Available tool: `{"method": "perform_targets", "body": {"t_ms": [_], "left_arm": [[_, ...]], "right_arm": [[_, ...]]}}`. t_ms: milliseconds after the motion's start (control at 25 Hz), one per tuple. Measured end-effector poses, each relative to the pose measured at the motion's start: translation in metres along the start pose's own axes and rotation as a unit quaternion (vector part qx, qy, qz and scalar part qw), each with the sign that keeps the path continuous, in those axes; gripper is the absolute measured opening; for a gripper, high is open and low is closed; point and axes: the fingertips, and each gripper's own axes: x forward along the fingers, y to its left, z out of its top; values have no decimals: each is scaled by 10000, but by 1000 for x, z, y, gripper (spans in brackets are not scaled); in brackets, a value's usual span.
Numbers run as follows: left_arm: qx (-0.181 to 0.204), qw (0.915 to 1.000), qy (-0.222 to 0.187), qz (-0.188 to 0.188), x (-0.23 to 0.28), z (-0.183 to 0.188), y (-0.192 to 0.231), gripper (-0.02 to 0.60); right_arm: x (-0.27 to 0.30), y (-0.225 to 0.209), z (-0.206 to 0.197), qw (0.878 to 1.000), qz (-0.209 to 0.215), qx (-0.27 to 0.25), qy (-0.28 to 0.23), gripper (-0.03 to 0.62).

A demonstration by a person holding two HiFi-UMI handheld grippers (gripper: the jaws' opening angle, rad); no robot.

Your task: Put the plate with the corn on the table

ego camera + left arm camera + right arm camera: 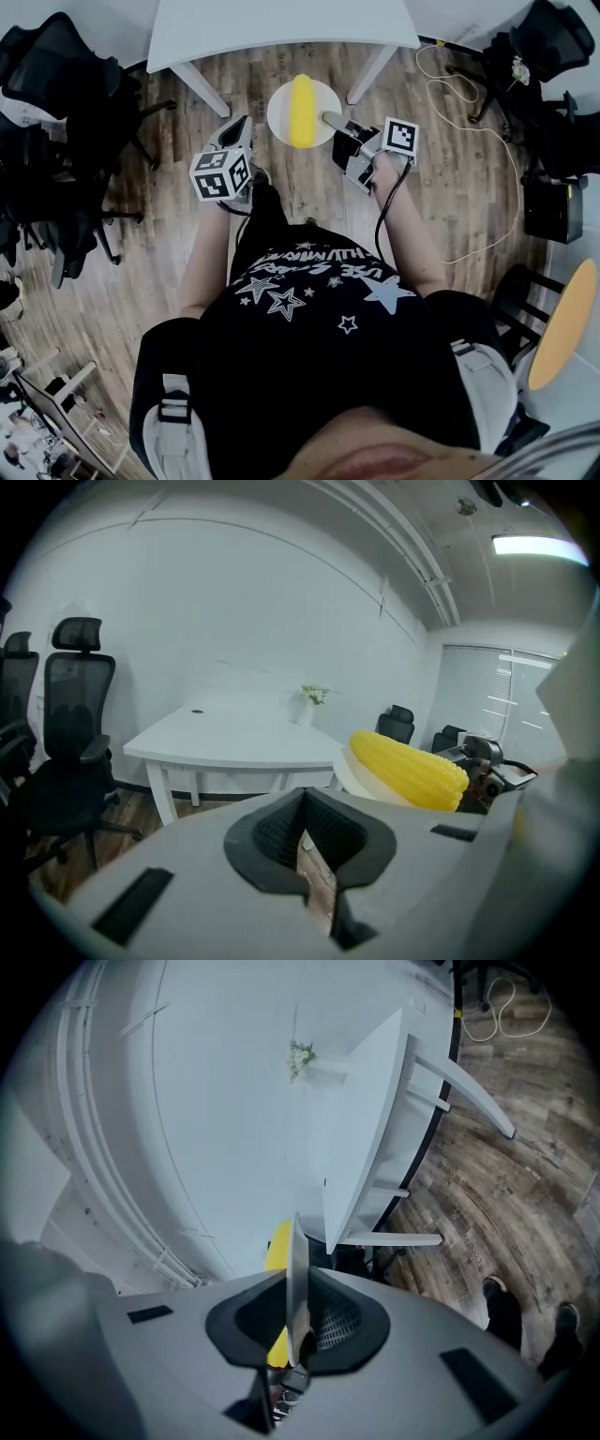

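A white plate [319, 97] with a yellow corn cob [302, 109] on it hangs above the wooden floor, just in front of the white table [281, 28]. My right gripper [330, 120] is shut on the plate's right rim. In the right gripper view the plate [296, 1279] stands edge-on between the pads, with the corn [278, 1241] behind it. My left gripper [236, 129] hovers to the left of the plate, apart from it, shut with nothing in it. The left gripper view shows the corn [408, 766] and plate [361, 780] to the right, and the table [234, 742] beyond.
Black office chairs [56, 141] crowd the left side, and more chairs [553, 37] stand at the back right. A cable [469, 103] loops over the floor on the right. A small vase with flowers [309, 705] stands on the table. The table's legs [202, 89] are close to the plate.
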Motion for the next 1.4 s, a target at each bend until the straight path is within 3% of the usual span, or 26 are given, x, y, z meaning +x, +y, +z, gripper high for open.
{"method": "perform_targets", "body": {"t_ms": [480,1040,1400], "left_arm": [[109,9997,5,-205,72,64,100,6],[-11,9994,-57,-345,117,119,228,6],[-142,9990,-190,-373,130,136,262,6]], "right_arm": [[119,14,69,9990,340,-97,-265,38],[255,20,113,9985,206,-80,-510,40],[302,21,130,9989,160,-246,-371,40]]}}
